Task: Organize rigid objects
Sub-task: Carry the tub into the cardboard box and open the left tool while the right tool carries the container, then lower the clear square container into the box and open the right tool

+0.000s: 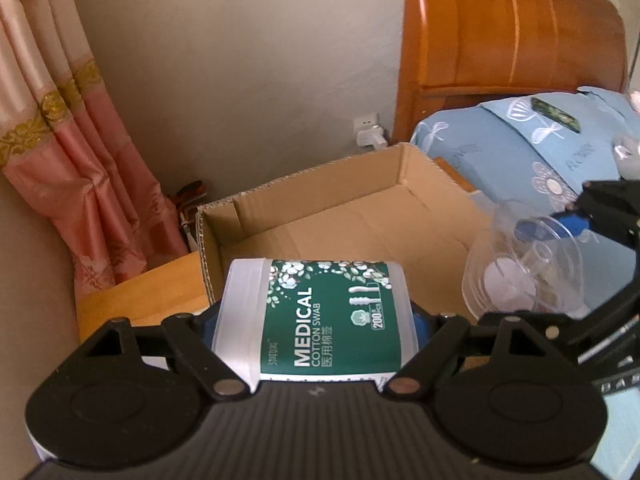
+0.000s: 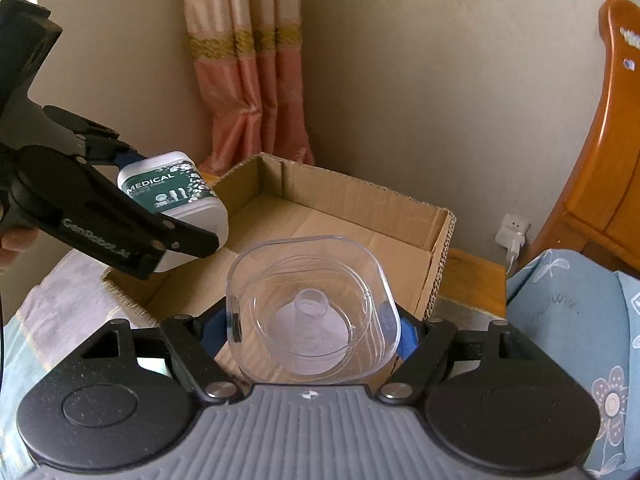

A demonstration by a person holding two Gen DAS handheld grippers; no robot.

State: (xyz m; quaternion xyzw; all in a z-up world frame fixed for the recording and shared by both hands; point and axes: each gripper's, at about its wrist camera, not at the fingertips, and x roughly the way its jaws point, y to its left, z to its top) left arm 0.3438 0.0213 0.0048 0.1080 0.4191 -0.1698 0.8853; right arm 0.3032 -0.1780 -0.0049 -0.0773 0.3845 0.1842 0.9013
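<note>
Holding two rigid containers above an open cardboard box [image 1: 360,216], one in each claw.

Left claw [image 1: 316,320]: clenched on a cotton swab tub [image 1: 320,320], a rounded-square white plastic body with a glossy green label printed "MEDICAL COTTON SWAB"; it lies on its side between the blue-padded fingers, over the near edge of the box. Right claw [image 2: 312,328]: clenched on a clear plastic container [image 2: 308,312], rounded-square, smooth and transparent, with concentric ridges and a short hollow post at its centre; it hangs over the near right part of the box. Box: brown corrugated board, flaps up, plain flat floor. Surroundings: pink satin curtain [image 1: 80,152] with gold trim, orange varnished wooden headboard [image 1: 508,28], light blue floral bedding [image 1: 520,140], white wall socket [image 1: 370,132].
</note>
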